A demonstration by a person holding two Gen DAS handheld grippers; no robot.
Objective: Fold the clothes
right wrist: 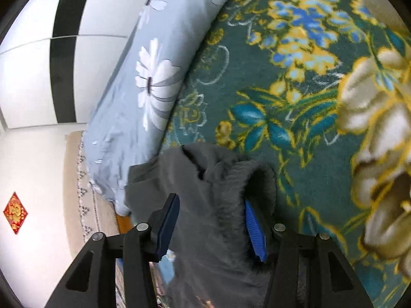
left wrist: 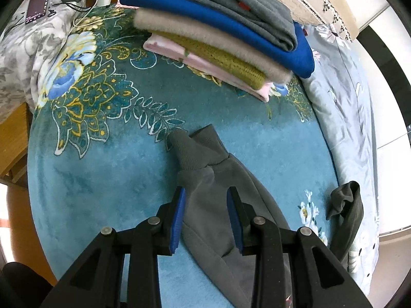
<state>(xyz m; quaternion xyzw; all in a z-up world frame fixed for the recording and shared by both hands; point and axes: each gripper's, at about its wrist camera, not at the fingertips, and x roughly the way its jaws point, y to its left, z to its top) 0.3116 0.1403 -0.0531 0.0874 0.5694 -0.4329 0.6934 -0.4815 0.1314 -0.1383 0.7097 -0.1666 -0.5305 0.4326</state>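
Observation:
A grey garment with ribbed cuffs (left wrist: 205,179) lies on the teal floral blanket (left wrist: 102,179). My left gripper (left wrist: 206,193) is open, its blue pads on either side of the garment's leg just behind the cuff. In the right wrist view the same grey garment (right wrist: 205,192) is bunched between the blue pads of my right gripper (right wrist: 210,200), which is open around the ribbed waistband. Another bunched end of the garment (left wrist: 346,205) rises at the right of the left wrist view.
A stack of folded clothes (left wrist: 218,30) sits at the back of the blanket. A light blue flowered duvet (right wrist: 143,89) lies along the bed's edge. A phone (left wrist: 38,2) and cables lie at the far left. A white wardrobe (right wrist: 38,77) stands beyond.

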